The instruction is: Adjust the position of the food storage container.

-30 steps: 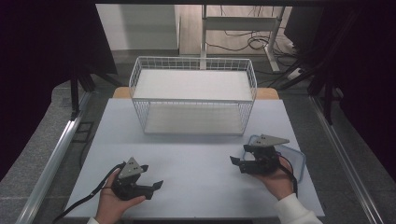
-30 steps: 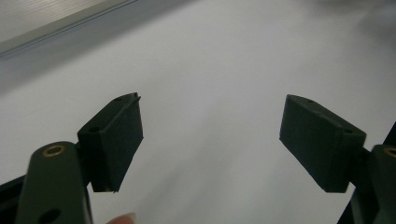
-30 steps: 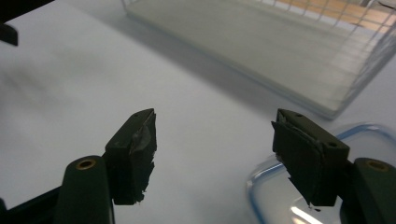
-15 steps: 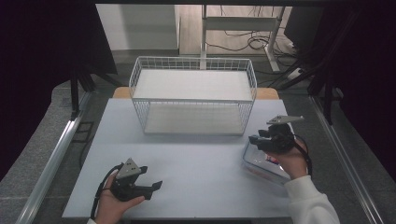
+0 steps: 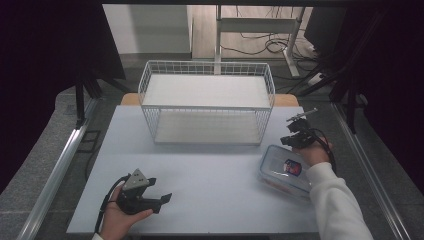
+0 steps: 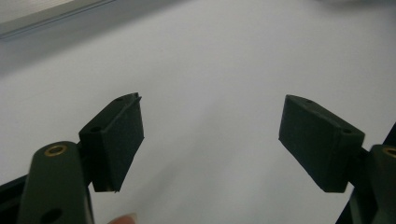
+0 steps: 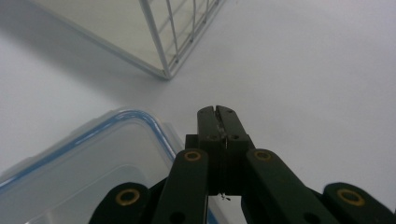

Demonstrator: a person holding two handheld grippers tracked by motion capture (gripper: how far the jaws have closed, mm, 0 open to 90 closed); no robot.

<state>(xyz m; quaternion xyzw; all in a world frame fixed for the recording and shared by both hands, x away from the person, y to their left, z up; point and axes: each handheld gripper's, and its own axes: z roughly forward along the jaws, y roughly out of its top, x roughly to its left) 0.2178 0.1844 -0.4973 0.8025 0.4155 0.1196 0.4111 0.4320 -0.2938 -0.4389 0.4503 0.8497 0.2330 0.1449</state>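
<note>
White counter (image 5: 210,185) is spread below the high view, with dark floor and cables beyond it. At the near left, the left tongs (image 5: 162,199) are held low over bare counter, jaws standing wide apart with nothing between them. Toward the back, at the middle, a white wire basket (image 5: 207,102) is set, open at the top. Further right, a clear lidded box with a blue rim (image 5: 285,172) lies flat on the counter, near the basket's front right corner but apart from it. Just beyond the box, the right tongs (image 5: 295,134) have just been closing and are now pressed fully together on nothing. For a good pickup, it is judged that these jaws should be reopened wide, brought squarely over the box's rim, and closed firmly before any lift toward the basket.
</note>
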